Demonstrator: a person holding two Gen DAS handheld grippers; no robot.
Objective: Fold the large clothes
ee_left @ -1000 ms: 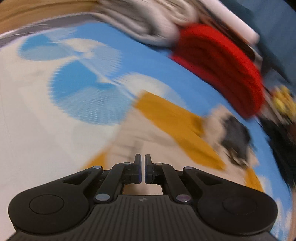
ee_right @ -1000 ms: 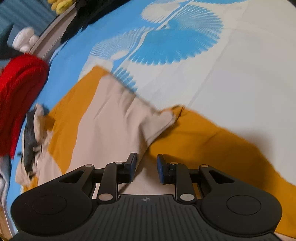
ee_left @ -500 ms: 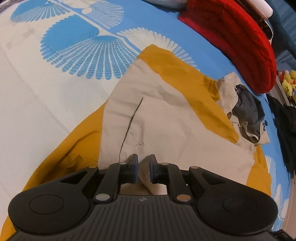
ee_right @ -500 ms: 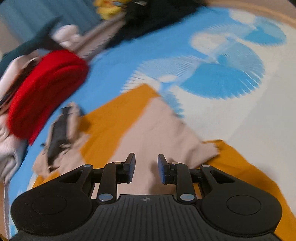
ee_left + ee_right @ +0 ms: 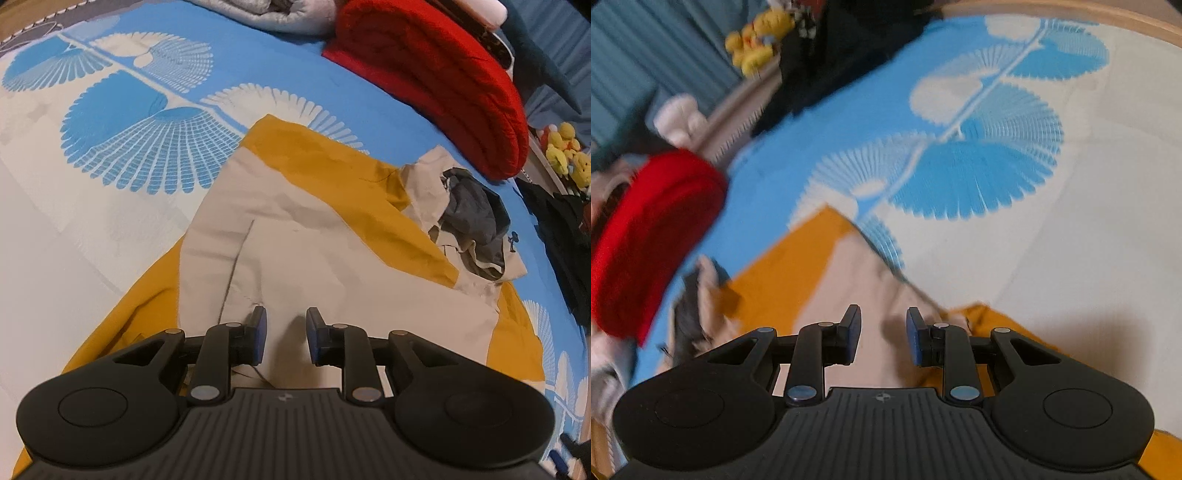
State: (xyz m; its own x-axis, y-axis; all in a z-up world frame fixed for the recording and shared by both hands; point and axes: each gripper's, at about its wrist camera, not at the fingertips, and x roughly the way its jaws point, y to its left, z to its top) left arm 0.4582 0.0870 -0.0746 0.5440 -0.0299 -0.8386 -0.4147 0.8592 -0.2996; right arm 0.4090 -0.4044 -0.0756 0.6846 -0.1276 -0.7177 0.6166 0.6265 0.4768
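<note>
On bedsheet, jacket lies lengthwise, hood far-right; both claws spread, L & R.

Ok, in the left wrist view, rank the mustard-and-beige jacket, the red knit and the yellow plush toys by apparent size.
1. mustard-and-beige jacket, nearest the camera, so inflated
2. red knit
3. yellow plush toys, far off at the edge

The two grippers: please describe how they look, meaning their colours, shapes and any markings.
The left gripper and the right gripper look alike: a matte black ribbed body with a small pale logo, a round disc moulded at each side, black linkage arms with silver rivets, and blue pads on the inner fingertips. No cables or sleeves show.
</note>
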